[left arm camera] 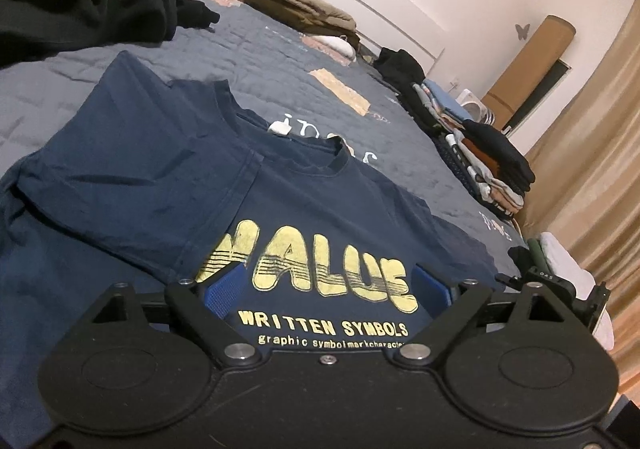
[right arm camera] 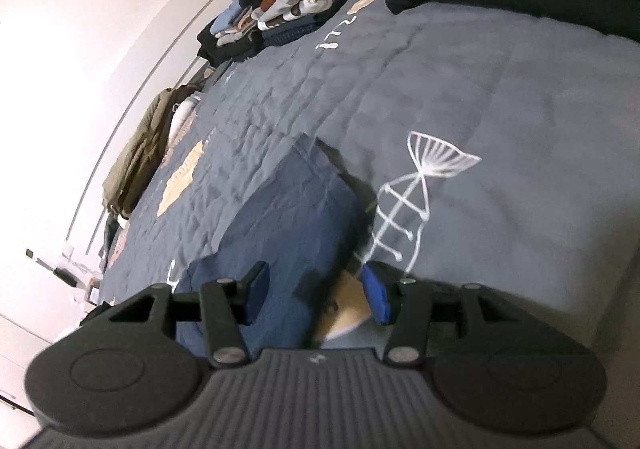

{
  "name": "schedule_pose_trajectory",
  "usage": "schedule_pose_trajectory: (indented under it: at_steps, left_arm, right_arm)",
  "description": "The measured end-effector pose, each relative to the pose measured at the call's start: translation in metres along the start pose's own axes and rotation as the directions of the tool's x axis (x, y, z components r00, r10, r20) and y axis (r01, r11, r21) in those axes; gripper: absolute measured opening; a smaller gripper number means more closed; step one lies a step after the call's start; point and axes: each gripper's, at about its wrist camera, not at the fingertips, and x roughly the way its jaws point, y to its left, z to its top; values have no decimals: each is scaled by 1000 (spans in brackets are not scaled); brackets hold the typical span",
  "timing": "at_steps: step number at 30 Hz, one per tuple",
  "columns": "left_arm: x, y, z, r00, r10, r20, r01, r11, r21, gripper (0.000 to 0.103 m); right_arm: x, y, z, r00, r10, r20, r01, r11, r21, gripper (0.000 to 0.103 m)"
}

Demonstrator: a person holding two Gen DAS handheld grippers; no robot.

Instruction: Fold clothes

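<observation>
Blue-padded fingers of the left gripper are standing wide apart over the yellow print of a navy T-shirt, gripping nothing. That shirt is lying face up on the grey quilted bedspread, one sleeve folded in across its chest. In the right wrist view, the right gripper is hanging spread and empty above a sleeve of the shirt, beside a white fish-skeleton drawing. Farther along, stacks of folded clothes are sitting at the bed's edge, while a dark heap of unfolded garments and an olive jacket are lying near the wall.
</observation>
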Motion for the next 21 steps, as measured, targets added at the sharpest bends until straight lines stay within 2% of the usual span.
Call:
schedule_pose_trajectory:
  at_steps: [3,6,8,10,12,14,15,16,17,19,21]
  left_arm:
    - [0,0,1,1000,-1,2,1,1000,-6,89]
    - [-2,2,2,1000,0,6,0,1000,-9,89]
    - [-2,3,3,1000,1,9,-1,1000,-11,89]
    - [-1,4,3,1000,6,6,-6,1000,-17,89]
    - [-1,6,3,1000,12,5,-12,1000,-25,89]
    - [-1,7,4,1000,17,7,-16,999,-33,89]
    - [-1,8,5,1000,19,9,-19,999,-37,89]
    - [-1,9,5,1000,21,10,-21,999,-41,89]
    - [-1,10,6,1000,23,11,-23,999,-44,89]
    - [-2,12,7,1000,28,14,-27,998,-52,89]
    - [-2,14,8,999,33,13,-33,998,-62,89]
  right_arm:
    - [8,0,4,1000,21,3,-20,1000,-22,51]
    - [15,10,4,1000,9,-17,-11,994,-112,44]
    - [15,15,3,1000,11,1,-11,992,-123,22]
    - [14,19,2,1000,16,17,-14,993,-120,10]
    - [5,43,-6,997,31,64,-13,963,-271,6]
    - [-5,68,-14,993,53,107,-3,909,-416,5]
    - [-11,86,-22,990,85,115,-14,855,-518,5]
    - [-18,104,-34,986,128,111,-31,779,-626,5]
    - [-26,123,-49,980,177,89,-56,681,-730,5]
    - [-39,153,-87,968,249,-13,-126,443,-888,5]
    - [-48,171,-129,955,264,-135,-190,193,-963,5]
